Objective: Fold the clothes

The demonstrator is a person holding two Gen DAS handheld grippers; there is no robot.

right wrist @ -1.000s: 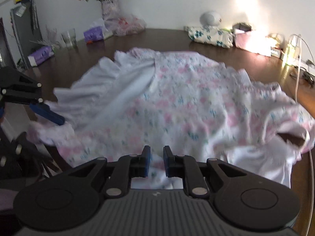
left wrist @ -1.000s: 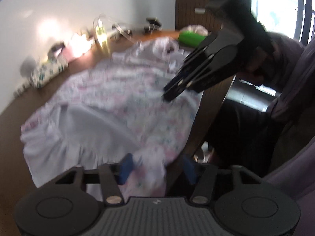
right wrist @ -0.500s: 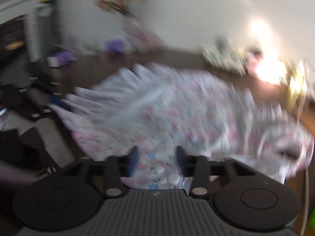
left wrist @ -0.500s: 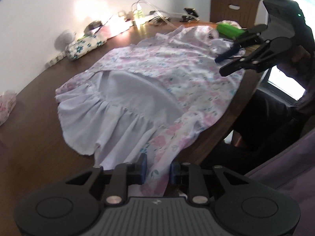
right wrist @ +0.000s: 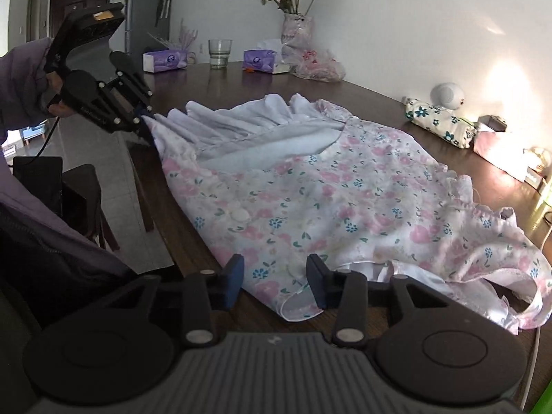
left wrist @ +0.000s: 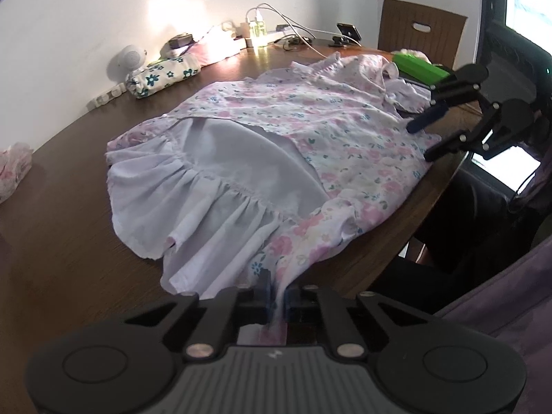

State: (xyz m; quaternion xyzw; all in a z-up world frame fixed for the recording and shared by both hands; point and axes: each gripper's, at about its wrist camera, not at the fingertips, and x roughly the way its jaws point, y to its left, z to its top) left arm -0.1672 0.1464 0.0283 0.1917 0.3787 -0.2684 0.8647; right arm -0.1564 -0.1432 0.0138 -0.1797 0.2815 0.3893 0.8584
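A pale dress point(left wrist: 310, 131) with pink and blue flowers lies spread on the dark wooden table point(left wrist: 62, 241), its white lining turned up at the skirt end. At the table's near edge my left gripper point(left wrist: 276, 293) is closing, its blue pads pinching the skirt hem. In the right wrist view the left gripper point(right wrist: 143, 126) grips that hem corner at the far left. My right gripper point(right wrist: 276, 276) is closing around the dress point(right wrist: 345, 200) edge near the bodice, with the pads not touching the cloth. The left wrist view shows the right gripper point(left wrist: 421, 141) parted at the dress's far side.
A floral pouch point(left wrist: 162, 74), a white round device point(left wrist: 127, 60), chargers and cables line the wall. A green object point(left wrist: 419, 67) and a chair point(left wrist: 421, 31) sit beyond the bodice. A flower vase point(right wrist: 296, 31), a glass point(right wrist: 219, 53) and tissue boxes point(right wrist: 165, 60) stand at the far end.
The left jaws went from wide apart to pinched on the skirt hem. The right jaws went from nearly shut to wide, then narrowed a little. Both grippers shifted and rolled.
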